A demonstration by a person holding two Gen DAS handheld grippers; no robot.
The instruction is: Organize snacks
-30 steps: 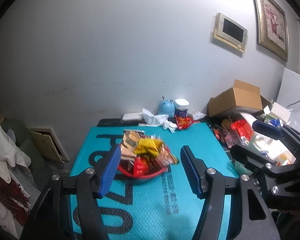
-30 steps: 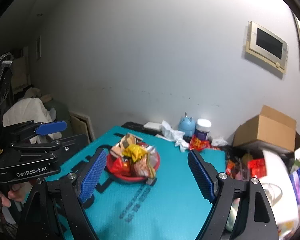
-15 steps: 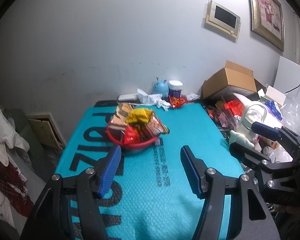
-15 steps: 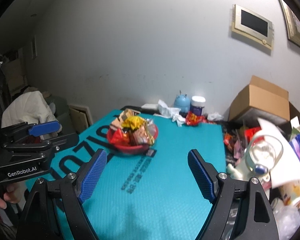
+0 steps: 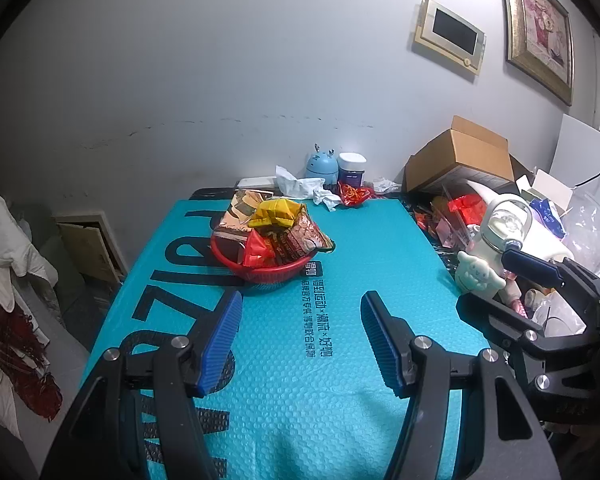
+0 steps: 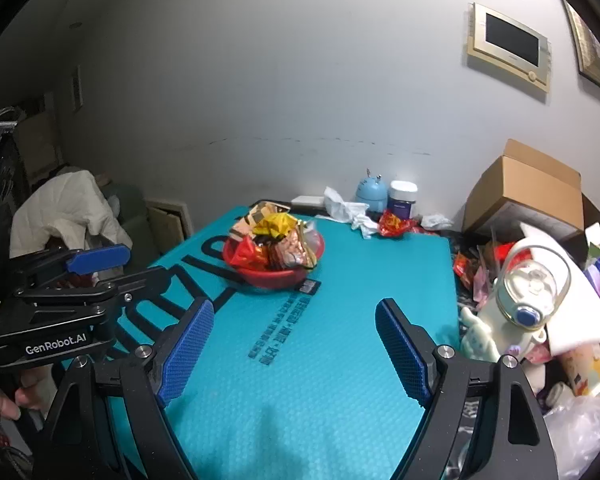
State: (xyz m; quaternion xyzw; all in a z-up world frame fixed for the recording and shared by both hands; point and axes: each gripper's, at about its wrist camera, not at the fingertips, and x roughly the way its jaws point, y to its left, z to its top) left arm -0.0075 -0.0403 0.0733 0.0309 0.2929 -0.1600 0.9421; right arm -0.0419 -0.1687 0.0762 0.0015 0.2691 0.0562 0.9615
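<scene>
Both tongs, the left gripper (image 5: pixel 300 338) and right gripper (image 6: pixel 294 348), hang spread and empty over the teal mat (image 5: pixel 332 360), well back from the red basket (image 5: pixel 266 270), where snack packets (image 5: pixel 278 226) sit heaped together, kept off the clutter alongside

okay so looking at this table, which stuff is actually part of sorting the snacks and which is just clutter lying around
Part of the job:
red basket piled with snack packets
loose red wrapper at the far edge of the teal mat
left gripper and right gripper, both open and empty

Just lying about:
cardboard box
blue round gadget
white-lidded jar
crumpled tissue
white bottle
</scene>
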